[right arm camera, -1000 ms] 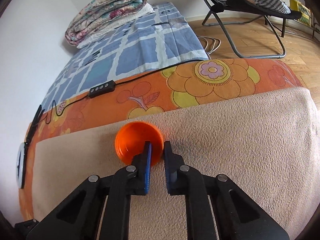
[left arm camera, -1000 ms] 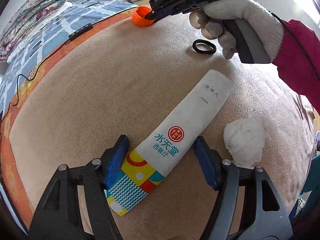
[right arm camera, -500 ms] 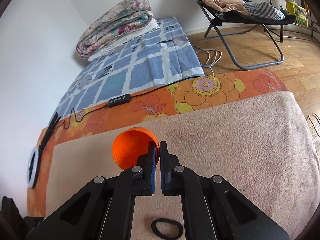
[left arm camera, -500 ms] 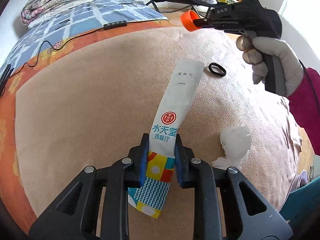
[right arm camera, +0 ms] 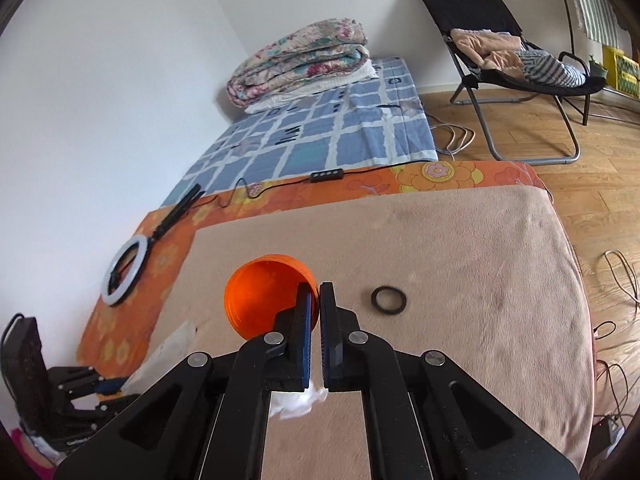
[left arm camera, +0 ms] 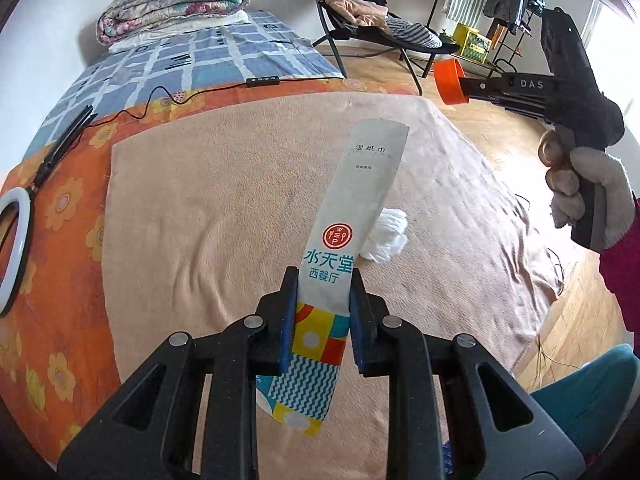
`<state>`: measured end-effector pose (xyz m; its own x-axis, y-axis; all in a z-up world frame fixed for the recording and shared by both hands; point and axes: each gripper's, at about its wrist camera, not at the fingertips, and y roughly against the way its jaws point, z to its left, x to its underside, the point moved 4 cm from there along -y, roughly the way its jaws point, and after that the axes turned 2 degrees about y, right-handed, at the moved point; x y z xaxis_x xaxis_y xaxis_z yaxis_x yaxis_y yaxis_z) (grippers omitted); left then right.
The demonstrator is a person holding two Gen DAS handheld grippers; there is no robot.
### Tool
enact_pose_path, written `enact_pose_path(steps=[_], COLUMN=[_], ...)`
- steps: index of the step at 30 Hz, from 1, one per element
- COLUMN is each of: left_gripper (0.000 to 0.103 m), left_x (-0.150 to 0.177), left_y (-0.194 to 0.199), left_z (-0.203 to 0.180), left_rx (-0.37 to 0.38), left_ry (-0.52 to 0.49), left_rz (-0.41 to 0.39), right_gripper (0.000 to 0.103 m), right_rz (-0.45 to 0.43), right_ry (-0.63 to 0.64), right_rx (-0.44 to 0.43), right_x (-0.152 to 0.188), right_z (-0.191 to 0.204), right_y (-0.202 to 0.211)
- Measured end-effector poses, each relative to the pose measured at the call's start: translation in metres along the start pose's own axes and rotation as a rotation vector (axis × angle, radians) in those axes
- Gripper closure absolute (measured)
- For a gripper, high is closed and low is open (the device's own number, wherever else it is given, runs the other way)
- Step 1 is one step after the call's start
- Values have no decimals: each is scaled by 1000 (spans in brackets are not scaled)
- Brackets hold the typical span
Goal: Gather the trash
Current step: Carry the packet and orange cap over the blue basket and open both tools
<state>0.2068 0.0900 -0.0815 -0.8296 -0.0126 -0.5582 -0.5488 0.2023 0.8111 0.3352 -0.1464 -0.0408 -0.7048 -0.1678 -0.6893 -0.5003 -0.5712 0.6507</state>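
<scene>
A long white wet-wipe packet (left arm camera: 352, 216) with a colourful patterned end is lifted off the beige blanket (left arm camera: 208, 208), my left gripper (left arm camera: 323, 292) shut on it near its lower third. My right gripper (right arm camera: 315, 300) is shut on the rim of an orange plastic cap (right arm camera: 260, 300), held in the air; that cap (left arm camera: 451, 80) shows at the upper right in the left wrist view, with a gloved hand (left arm camera: 592, 200) on the handle. A crumpled white tissue (left arm camera: 386, 238) lies on the blanket behind the packet. A black ring (right arm camera: 389, 301) lies flat on the blanket.
The beige blanket covers an orange flowered mattress (right arm camera: 440, 172), beside a blue checked sheet (right arm camera: 320, 136) with a folded quilt (right arm camera: 296, 64). A ring light (right arm camera: 122, 276) and a cable remote (right arm camera: 327, 175) lie on the mattress. A folding chair (right arm camera: 500, 60) stands on the wooden floor.
My left gripper closed on the packet and raised it off the blanket. My right gripper lifted the orange cap up and away to the right.
</scene>
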Motion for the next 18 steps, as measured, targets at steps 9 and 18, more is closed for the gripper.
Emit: enact_pose_path(steps=[9,18], left_gripper=[81,81], left_x=[64,143], left_y=[64,69], left_z=[-38,-70], left_rx=[-11,48], left_ry=[39,88], left_rz=[-22,57], right_gripper=[101,101], right_rz=[49,148], right_ry=[92,147], right_rx=[-45,-32], right_x=[81,175], right_z=[45,53], right_y=[68,94])
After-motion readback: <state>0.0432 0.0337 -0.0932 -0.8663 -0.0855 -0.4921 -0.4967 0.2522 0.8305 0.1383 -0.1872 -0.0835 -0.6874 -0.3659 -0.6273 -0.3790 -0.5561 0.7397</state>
